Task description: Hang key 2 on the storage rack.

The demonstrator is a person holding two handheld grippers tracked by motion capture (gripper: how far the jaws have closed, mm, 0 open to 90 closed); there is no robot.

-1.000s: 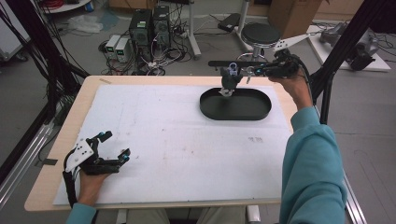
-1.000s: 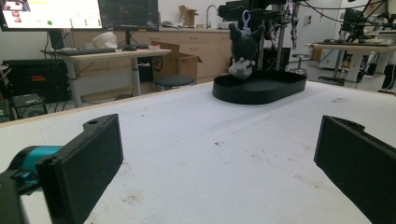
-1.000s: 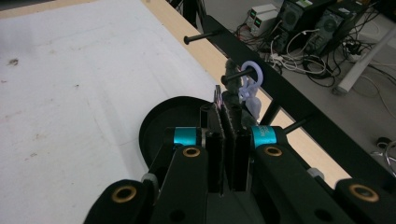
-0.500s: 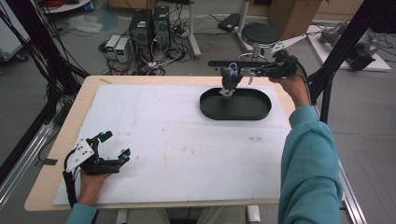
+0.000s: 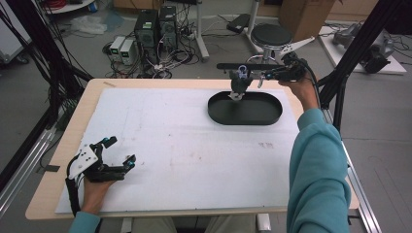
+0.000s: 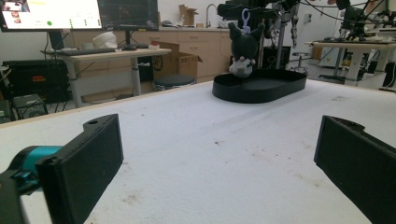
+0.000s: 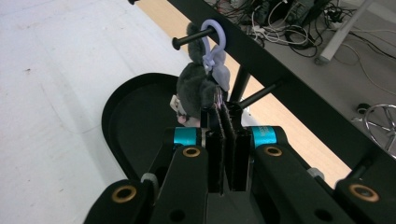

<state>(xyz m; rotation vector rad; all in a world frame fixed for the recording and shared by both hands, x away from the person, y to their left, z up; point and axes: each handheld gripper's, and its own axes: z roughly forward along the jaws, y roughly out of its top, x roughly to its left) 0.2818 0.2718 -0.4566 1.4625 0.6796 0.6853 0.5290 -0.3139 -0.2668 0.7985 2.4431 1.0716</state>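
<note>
A soft dark plush toy [image 5: 239, 86] hangs by its loop over the oval black tray [image 5: 245, 116], pinched by the right gripper [image 5: 252, 77]; the left gripper [image 5: 119, 154] rests spread wide.

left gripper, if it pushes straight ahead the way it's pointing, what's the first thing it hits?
Probably the black tray. The left gripper, jaws open, points across bare white table cover with nothing lying between, and the tray sits roughly ahead, slightly right of centre. The plush toy hangs above it. Depth is hard to judge.
</note>
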